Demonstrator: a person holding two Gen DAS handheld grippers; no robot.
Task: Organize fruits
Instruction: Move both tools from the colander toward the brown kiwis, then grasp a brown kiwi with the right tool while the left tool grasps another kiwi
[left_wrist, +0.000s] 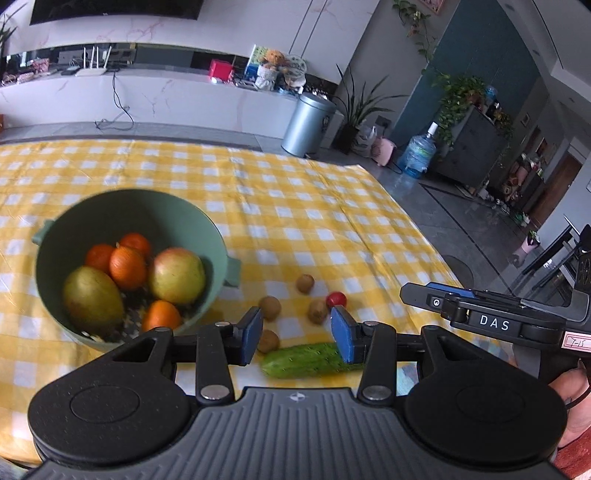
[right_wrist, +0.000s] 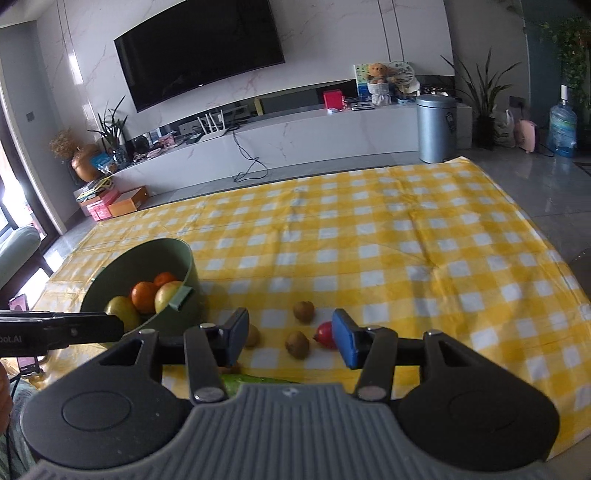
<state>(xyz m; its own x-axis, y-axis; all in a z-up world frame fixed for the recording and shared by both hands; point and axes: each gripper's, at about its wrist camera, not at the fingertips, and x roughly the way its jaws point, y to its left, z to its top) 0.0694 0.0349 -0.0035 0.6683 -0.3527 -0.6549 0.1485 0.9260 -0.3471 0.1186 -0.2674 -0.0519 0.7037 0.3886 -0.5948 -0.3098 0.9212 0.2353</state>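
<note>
Fruits split between two spots on yellow checked tablecloth (left_wrist: 295, 192).

Green bowl (left_wrist: 92, 214), left wrist view, at 9 o'clock of frame centre, on the cloth. Inside: apple (left_wrist: 177, 275) at 3 o'clock of bowl interior, mango-like green-yellow fruit (left_wrist: 92, 299) at 8 o'clock, four orange fruits (left_wrist: 127, 267) spread from 12 to 6 o'clock. Bowl handle (left_wrist: 232, 271) facing the loose items.

Loose on cloth, right of bowl: four small brown kiwis (left_wrist: 305, 283), one partly hidden behind left pad; small red fruit (left_wrist: 336, 299) just beside one kiwi, at its 2 o'clock; cucumber (left_wrist: 306, 360) lying flat at 6 o'clock of the group, nearest the camera.

Left gripper (left_wrist: 297, 332): partly apart, blue pads (left_wrist: 341, 334) clear of everything, nothing between them. Above the cloth, over the loose group.

Right gripper (right_wrist: 288, 338): partly apart, nothing gripped. Kiwis (right_wrist: 297, 343) and red fruit (right_wrist: 327, 334) seen through the gap, on the cloth beyond; red fruit partly hidden by right-side pad, contact cannot be told. Bowl (right_wrist: 147, 258) at 9 o'clock of this view, tilted look from lens. Body of the other gripper visible at each view's edge.

Motion blur in both views.
</note>
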